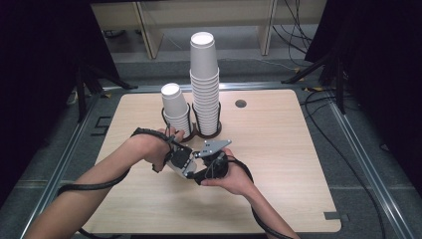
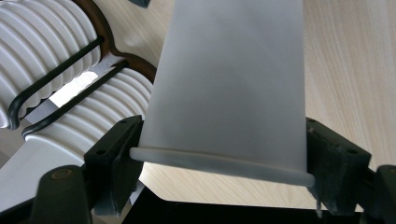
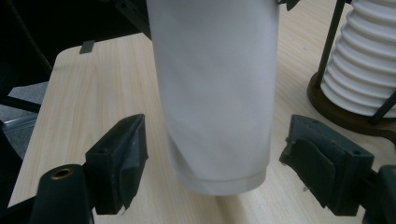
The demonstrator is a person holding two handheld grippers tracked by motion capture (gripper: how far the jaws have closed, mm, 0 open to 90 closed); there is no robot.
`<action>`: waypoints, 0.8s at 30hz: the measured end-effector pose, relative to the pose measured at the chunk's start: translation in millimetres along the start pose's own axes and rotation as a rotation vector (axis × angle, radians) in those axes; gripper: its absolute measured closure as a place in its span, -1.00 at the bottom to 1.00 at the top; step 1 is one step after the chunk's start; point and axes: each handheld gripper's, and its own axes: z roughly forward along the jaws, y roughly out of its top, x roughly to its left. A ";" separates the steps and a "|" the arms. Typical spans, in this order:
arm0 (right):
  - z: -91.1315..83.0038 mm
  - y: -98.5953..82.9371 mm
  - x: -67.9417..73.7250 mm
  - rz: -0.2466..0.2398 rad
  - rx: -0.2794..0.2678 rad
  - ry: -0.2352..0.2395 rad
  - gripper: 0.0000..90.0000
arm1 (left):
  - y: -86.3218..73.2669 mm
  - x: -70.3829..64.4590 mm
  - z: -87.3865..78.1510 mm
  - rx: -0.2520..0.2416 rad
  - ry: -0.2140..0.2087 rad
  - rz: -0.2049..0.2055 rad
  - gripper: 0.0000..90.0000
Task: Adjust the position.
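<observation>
A white paper cup (image 2: 224, 88) is pinched near its rim by the left gripper (image 2: 224, 163) above the desk's (image 1: 278, 149) middle — the right gripper (image 3: 219, 163) is spread around its base.

light wood table (image 1: 278, 149) mid-frame, grey floor (image 1: 368, 164) around it. pale shelving (image 1: 209, 20) along top. black curtains (image 1: 35, 64) both sides; cables (image 1: 298, 30) upper right.

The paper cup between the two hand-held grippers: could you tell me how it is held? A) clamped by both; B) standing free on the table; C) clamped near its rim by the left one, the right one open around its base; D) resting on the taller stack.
C: the left hand-held gripper pinches the paper cup near its rim, while the right hand-held gripper shows gaps beside the cup's base.
</observation>
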 end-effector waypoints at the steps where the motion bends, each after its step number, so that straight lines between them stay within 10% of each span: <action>1: 1.4 -0.3 0.7 0.005 -0.009 -0.003 -0.52 | 0.8 1.2 -0.1 0.001 0.002 0.018 -0.53; 7: 4.5 -2.4 1.8 0.035 -0.001 0.004 -0.52 | 0.4 0.8 1.5 0.001 -0.041 0.016 -0.53; 9: 5.3 -2.6 0.7 0.025 0.007 0.006 -0.52 | 4.0 10.1 1.1 -0.011 -0.014 0.146 -0.53; 24: 8.6 -3.3 -1.4 0.017 -0.017 -0.001 -0.50 | 3.0 6.7 0.9 -0.024 -0.003 0.101 -0.54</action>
